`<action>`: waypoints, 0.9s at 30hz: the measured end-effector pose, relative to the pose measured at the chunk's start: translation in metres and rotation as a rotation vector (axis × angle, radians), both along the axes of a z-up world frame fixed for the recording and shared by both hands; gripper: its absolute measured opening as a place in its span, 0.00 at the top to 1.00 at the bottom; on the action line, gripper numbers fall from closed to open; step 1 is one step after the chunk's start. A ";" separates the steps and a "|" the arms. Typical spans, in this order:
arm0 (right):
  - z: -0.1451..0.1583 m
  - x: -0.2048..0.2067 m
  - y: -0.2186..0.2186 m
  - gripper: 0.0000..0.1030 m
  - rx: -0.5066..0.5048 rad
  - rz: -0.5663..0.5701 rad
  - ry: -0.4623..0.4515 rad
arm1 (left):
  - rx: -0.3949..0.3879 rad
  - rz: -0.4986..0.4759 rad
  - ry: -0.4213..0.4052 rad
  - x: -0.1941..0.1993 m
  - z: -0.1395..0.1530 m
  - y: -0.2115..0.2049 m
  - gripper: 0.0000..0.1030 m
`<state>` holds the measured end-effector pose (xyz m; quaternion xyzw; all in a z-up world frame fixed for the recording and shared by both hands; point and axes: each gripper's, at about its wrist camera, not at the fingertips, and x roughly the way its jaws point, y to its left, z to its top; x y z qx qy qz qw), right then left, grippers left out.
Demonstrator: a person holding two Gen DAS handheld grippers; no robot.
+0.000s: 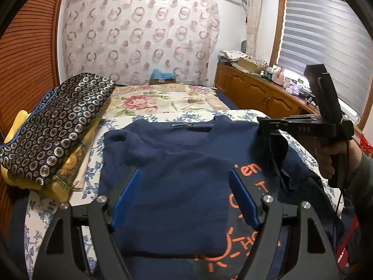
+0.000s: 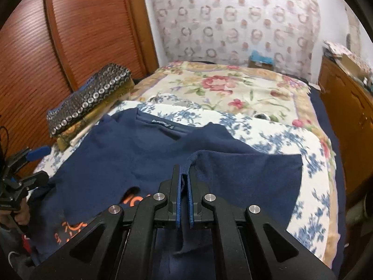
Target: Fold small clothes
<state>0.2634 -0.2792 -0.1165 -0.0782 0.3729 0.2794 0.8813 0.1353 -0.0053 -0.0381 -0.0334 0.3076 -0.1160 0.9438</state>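
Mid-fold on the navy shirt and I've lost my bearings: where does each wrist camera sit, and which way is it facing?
Left wrist: on the left gripper, above the navy T-shirt, facing the curtained wall; its blue fingers are spread, and the right gripper and hand show at right.
Right wrist: on the right gripper, facing the same wall; fingers are shut on the shirt's edge, with the left gripper at left.
Shared: shirt, patterned folded stack, floral bedspread, each other's gripper.
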 end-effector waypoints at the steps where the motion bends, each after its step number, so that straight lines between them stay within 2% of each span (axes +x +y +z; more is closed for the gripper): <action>1: -0.002 0.002 0.004 0.96 -0.010 0.006 0.003 | 0.004 0.003 0.003 0.001 -0.001 0.002 0.24; 2: -0.008 0.005 0.010 0.93 -0.027 0.020 0.018 | 0.010 0.006 0.007 0.003 -0.003 0.004 0.24; 4: -0.014 0.009 0.013 0.75 -0.049 0.015 0.018 | 0.024 0.011 0.013 0.006 -0.005 0.008 0.24; 13: -0.019 0.017 -0.029 0.53 -0.078 -0.066 -0.017 | 0.076 0.042 0.058 0.035 -0.013 0.027 0.24; 19: -0.029 0.028 -0.064 0.47 -0.167 -0.138 -0.041 | 0.104 0.048 0.076 0.061 -0.013 0.036 0.24; 27: -0.043 0.049 -0.086 0.47 -0.176 -0.158 0.000 | 0.105 0.043 0.099 0.097 -0.012 0.053 0.25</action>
